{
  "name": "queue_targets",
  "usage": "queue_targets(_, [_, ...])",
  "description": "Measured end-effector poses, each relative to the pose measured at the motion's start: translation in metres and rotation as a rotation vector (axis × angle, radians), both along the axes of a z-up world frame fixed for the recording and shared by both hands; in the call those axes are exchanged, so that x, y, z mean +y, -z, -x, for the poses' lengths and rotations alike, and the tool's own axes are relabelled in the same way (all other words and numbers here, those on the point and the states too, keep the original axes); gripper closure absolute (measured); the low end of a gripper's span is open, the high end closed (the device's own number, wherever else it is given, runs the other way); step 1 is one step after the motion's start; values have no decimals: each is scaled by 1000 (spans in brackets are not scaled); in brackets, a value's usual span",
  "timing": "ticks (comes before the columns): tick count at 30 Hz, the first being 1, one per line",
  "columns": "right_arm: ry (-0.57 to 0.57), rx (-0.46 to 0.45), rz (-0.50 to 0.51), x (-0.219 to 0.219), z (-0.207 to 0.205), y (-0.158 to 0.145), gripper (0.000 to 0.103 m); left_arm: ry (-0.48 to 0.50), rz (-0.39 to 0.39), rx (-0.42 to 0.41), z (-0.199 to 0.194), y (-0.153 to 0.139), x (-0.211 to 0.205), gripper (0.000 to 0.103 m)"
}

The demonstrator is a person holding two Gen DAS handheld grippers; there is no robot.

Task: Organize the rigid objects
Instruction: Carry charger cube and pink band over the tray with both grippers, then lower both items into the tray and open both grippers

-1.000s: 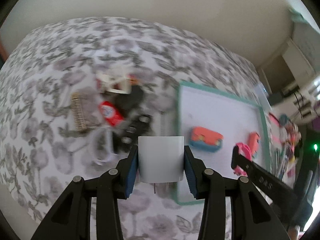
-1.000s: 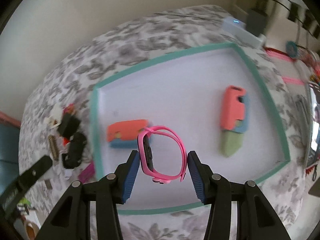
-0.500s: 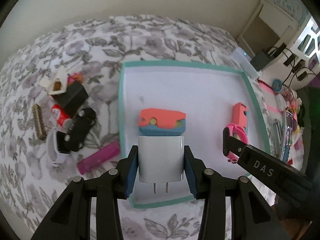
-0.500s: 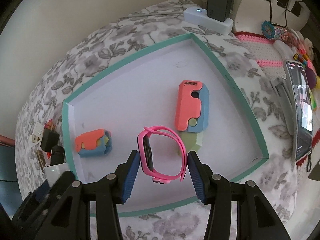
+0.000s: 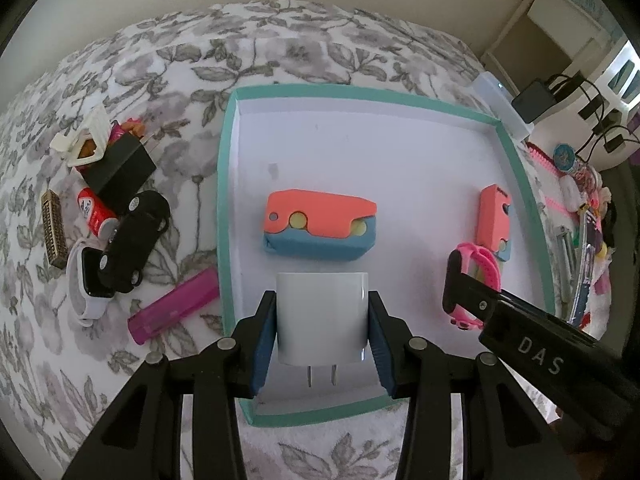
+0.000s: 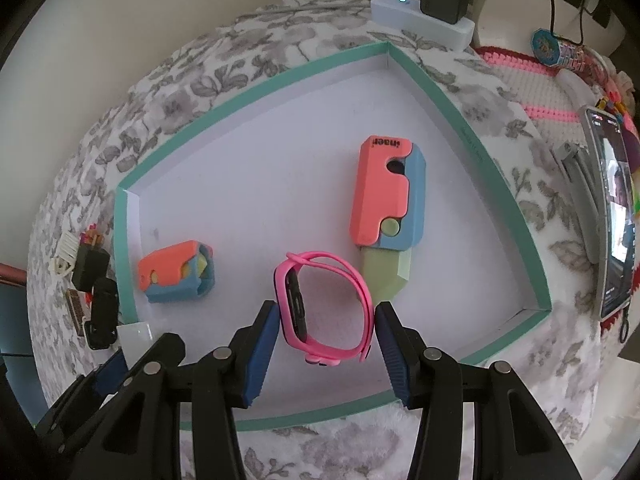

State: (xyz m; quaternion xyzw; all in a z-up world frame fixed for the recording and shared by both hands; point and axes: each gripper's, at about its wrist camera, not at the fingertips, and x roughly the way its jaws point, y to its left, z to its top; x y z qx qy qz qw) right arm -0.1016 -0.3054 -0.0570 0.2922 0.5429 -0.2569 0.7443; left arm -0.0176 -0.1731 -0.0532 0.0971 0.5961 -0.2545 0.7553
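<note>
We hold a white charger [image 5: 322,316] in the left hand-held gripper [image 5: 322,344] and a pink watch [image 6: 326,308] in the right hand-held gripper [image 6: 326,344], over the teal tray [image 6: 496,184]; releasing high could bounce either out.

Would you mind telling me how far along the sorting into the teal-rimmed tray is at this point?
Done: two coral-and-blue toys already lie in the tray. In hand: the left gripper holds a white charger and the right gripper a pink watch, both over the tray. Left: the black toy car, white watch, magenta lighter and other small items remain on the floral blanket.
</note>
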Motion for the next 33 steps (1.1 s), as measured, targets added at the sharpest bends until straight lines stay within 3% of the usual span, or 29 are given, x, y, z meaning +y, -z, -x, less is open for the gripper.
queue_targets(10, [-2, 7, -6, 0, -2, 3, 51, -9, -27, 20, -3, 10, 1, 57])
queue_targets(15, [-10, 16, 14, 2, -4, -1, 50, -10, 4, -14, -3, 1, 1, 45])
queue_targets(23, [-9, -33, 67, 2, -2, -25, 50, -18, 34, -66, -4, -17, 6, 41])
queue_targets(25, [-5, -50, 83, 3, -1, -32, 50, -32, 47, -82, -5, -23, 11, 36])
queue_targets(33, [1, -68, 97, 4, -1, -38, 50, -119, 28, -136, -16, -33, 29, 35])
